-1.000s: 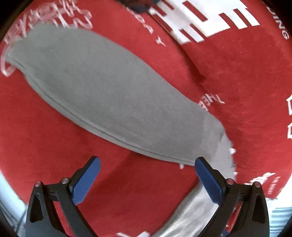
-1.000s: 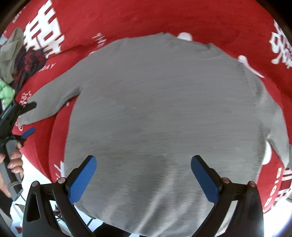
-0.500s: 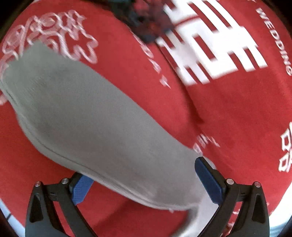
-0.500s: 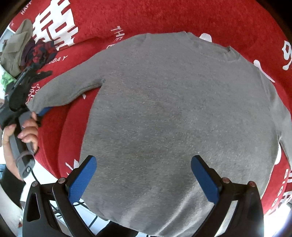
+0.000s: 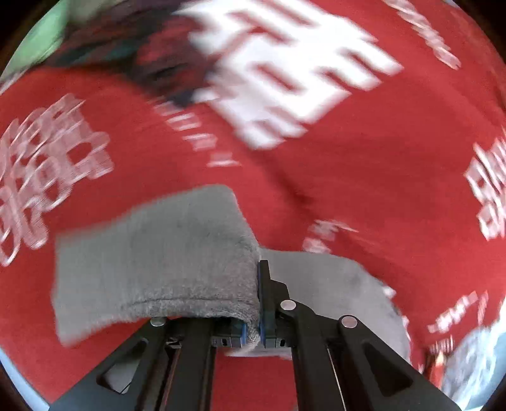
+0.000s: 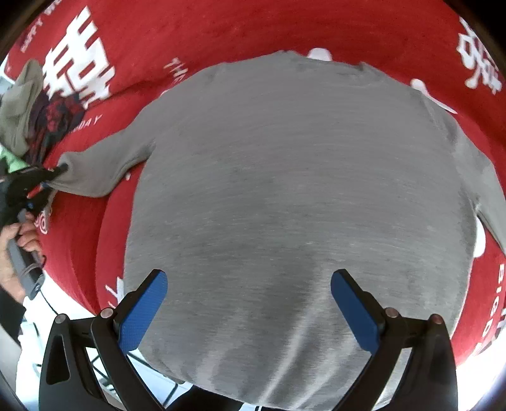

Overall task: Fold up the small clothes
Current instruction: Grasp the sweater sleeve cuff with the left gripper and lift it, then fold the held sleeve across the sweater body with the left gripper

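Left wrist view, left claw pinching grey sweater sleeve, just closed

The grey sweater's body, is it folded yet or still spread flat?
Spread flat. The grey sweater lies open on the red blanket; only its sleeve is pinched by the left gripper.

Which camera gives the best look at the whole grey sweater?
The right wrist view: the sweater lies spread flat on the red cloth, body, neckline and both sleeves showing. The left wrist view shows only one sleeve end, blurred, pinched in the left gripper.
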The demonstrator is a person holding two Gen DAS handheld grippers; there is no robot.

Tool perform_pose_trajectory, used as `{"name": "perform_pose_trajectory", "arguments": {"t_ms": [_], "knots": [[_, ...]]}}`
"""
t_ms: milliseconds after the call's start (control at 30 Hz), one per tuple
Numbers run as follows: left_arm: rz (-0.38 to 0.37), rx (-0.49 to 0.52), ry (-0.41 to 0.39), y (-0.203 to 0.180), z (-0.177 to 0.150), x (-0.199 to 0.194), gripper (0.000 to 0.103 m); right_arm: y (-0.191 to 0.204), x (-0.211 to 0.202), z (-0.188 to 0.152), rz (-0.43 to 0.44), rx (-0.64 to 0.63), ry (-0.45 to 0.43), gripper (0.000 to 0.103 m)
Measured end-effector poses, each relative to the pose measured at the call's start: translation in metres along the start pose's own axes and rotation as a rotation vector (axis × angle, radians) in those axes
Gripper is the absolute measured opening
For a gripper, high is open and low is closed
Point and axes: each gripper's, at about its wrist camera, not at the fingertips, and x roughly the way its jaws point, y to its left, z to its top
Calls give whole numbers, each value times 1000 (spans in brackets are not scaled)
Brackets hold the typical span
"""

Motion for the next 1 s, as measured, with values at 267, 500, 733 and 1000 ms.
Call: {"name": "perform_pose_trajectory", "arguments": {"t_ms": [267, 500, 733, 1000], "knots": [[-317, 378, 89, -224, -40, 24, 6, -69, -31, 1, -22, 142, -83, 103], [-294, 595, 294, -329, -147, 104, 6, -151, -46, -1, -65, 310, -122, 103], [-40, 847, 414, -319, -211, 134, 12, -204, -31, -5, -102, 395, -72, 103], [177, 788, 203, -253, -122, 69, 86, -171, -38, 44, -114, 166, -162, 103]]}}
